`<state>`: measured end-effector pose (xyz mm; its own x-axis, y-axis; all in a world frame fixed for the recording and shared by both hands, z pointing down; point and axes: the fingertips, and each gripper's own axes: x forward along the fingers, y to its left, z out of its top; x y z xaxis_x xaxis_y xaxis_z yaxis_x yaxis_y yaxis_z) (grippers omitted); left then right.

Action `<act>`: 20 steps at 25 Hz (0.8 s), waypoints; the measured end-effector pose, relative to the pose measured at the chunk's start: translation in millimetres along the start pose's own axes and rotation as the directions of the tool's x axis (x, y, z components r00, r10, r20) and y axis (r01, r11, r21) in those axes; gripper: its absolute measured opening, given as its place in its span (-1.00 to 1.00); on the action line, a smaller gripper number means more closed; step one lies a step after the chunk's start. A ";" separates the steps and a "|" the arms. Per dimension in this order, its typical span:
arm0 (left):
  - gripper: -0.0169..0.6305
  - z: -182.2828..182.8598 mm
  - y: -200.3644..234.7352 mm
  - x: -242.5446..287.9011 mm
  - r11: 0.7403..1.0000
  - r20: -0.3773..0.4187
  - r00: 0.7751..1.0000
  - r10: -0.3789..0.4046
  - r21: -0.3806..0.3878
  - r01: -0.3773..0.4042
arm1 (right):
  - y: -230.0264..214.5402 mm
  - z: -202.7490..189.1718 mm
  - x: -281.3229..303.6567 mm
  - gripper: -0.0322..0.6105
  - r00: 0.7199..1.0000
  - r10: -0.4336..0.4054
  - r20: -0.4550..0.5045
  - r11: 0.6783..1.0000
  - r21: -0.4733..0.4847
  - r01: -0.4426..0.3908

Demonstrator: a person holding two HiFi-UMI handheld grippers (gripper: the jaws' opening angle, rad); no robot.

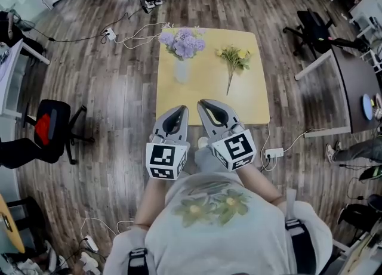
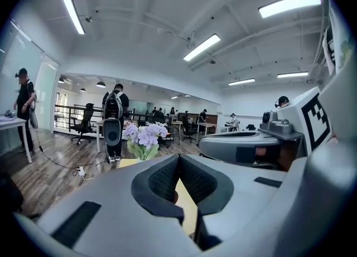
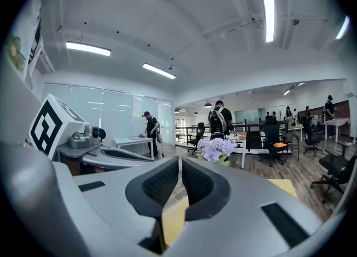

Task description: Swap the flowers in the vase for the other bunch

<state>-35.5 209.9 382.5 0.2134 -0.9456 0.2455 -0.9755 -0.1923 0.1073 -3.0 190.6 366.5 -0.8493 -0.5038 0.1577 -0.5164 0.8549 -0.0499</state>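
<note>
Held left gripper [image 1: 181, 111] and right gripper [image 1: 203, 104] side by side at the near edge of the yellow table [image 1: 250, 104], both clamped shut on nothing.
Counted one vase [image 1: 182, 71], upright at far left, holding purple flowers [image 1: 182, 42]. Saw one yellow bunch [image 1: 234, 59] flat to its right, apart, long axis near-far, stem end nearest. Noted power strip [image 1: 274, 153] and office chair [image 1: 51, 126] on the floor.

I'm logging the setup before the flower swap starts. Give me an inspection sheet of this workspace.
Surface: square yellow table, on wooden floor.
Job's things: purple flowers upright in the vase; yellow bunch lying flat to its right, apart.
Clutter: nothing seen on the table.
Grippers: left gripper and right gripper both shut, empty, over the table's near edge.
Cables: white cables on the floor beyond the table; power strip near its right front corner.
Surroundings: office chairs, desks, people standing farther off.
</note>
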 end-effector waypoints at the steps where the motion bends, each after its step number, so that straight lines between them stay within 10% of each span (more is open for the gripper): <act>1: -0.90 2.4 2.8 11.2 1.000 -0.002 1.000 0.009 -0.003 -0.009 | -11.3 2.0 6.6 -0.77 1.000 0.006 0.001 1.000 0.004 -0.006; 16: -0.90 10.3 47.9 133.4 0.980 -0.052 0.981 0.186 -0.057 -0.189 | -129.4 -1.3 97.9 -0.73 0.987 0.161 -0.021 0.984 0.080 -0.159; 20: -0.90 2.4 57.8 146.1 0.973 -0.069 0.974 0.217 -0.063 -0.221 | -141.1 -13.4 119.3 -0.45 0.982 0.184 -0.042 0.979 0.099 -0.179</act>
<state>-60.9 60.0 422.2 -0.0001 -0.9444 0.3288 -0.9931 0.0388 0.1111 -30.0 11.6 405.5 -0.9245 -0.3319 0.1873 -0.3639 0.9149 -0.1749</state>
